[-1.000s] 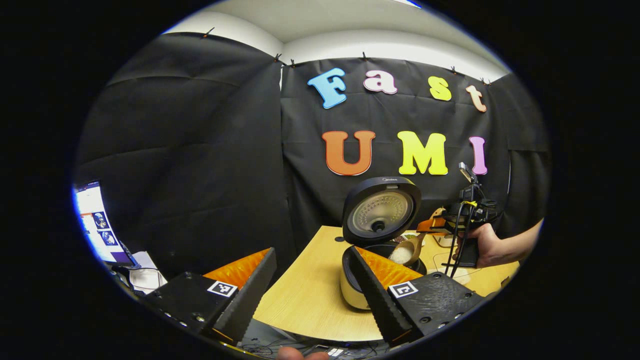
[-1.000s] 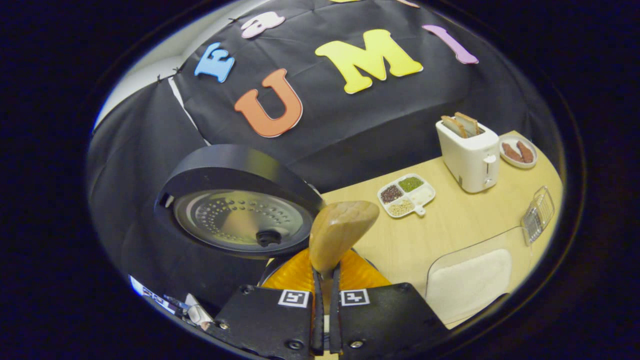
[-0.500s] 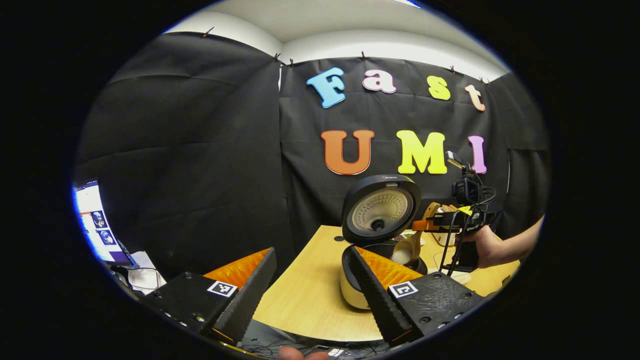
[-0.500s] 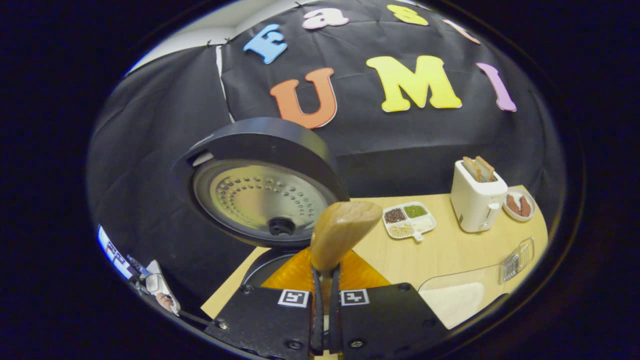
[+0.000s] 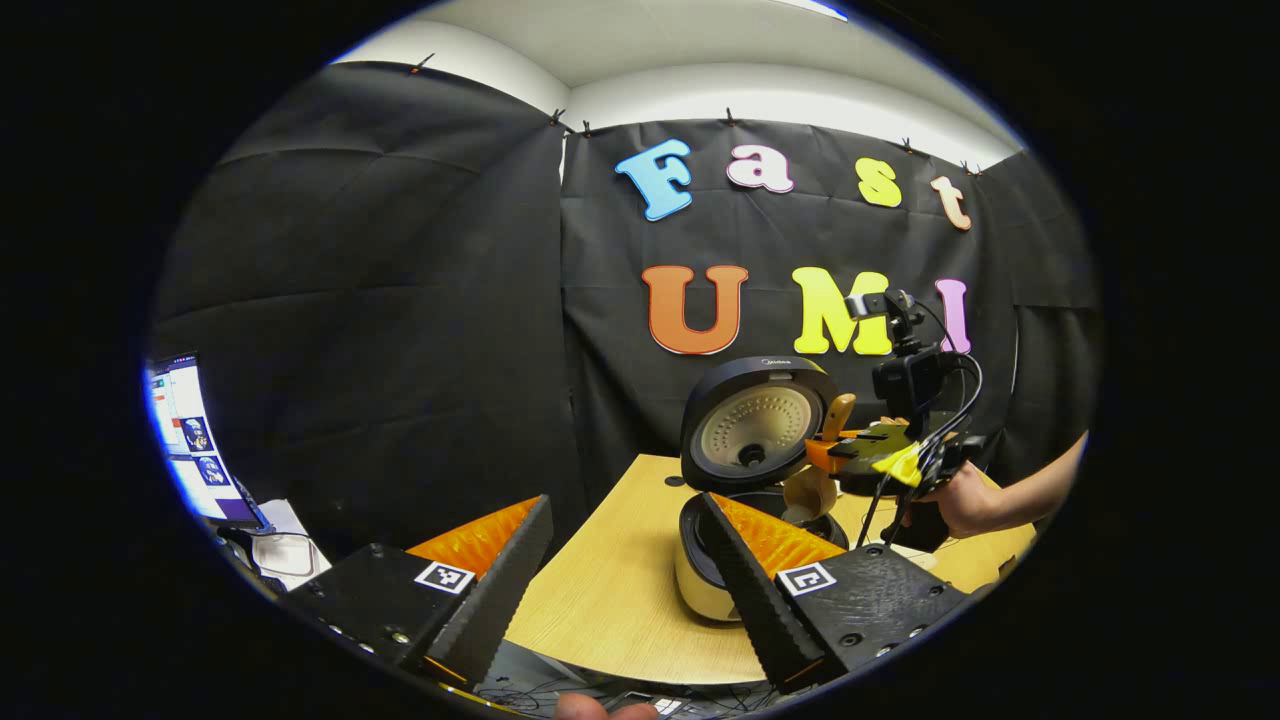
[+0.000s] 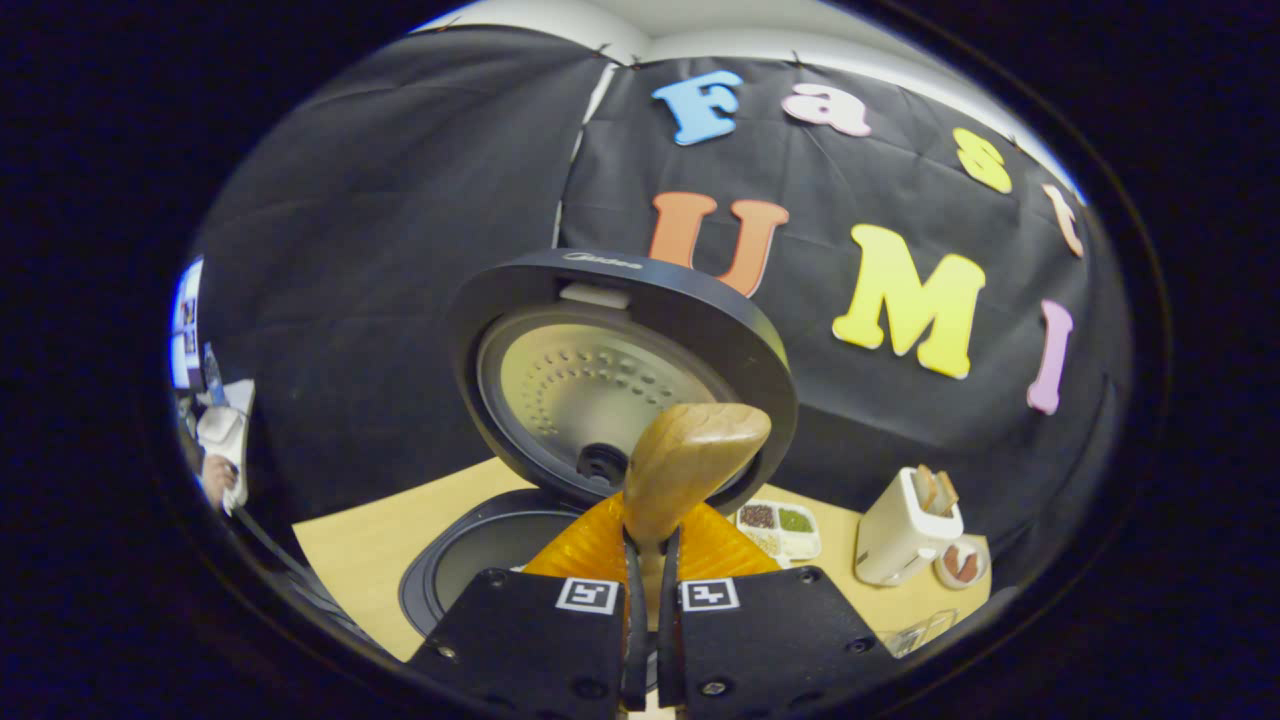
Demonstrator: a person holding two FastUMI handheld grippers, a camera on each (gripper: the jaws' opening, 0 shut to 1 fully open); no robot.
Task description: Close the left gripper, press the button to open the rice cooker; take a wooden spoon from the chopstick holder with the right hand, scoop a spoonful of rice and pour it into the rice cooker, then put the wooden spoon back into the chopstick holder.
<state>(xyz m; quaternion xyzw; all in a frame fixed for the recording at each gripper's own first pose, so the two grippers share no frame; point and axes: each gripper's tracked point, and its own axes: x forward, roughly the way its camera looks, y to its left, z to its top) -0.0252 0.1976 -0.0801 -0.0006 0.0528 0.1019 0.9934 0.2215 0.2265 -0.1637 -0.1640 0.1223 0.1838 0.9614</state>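
Note:
The rice cooker (image 5: 712, 585) stands on the wooden table (image 5: 620, 590) with its lid (image 5: 755, 435) raised. A hand (image 5: 960, 500) holds my right gripper (image 5: 850, 452) just right of the lid, above the pot. It is shut on the wooden spoon (image 5: 808, 493), whose bowl hangs tipped over the pot's mouth. In the right gripper view the right gripper (image 6: 648, 548) pinches the spoon (image 6: 690, 462), its rounded end standing up before the lid (image 6: 620, 360) and the dark pot (image 6: 480, 570). My left gripper (image 5: 622, 600) hovers open and empty at the table's near edge.
A white toaster (image 6: 905, 530) with bread, a divided dish of grains (image 6: 780, 522) and a small plate (image 6: 962, 565) sit on the table beyond the cooker. A clear container's edge (image 6: 915, 632) shows at the lower right. A lit monitor (image 5: 185, 440) stands off the table's left.
The right gripper has risen and rolled over the cooker, tipping the spoon's bowl down toward the pot. The heap of rice in the bowl is gone from sight. The left gripper has stayed put.

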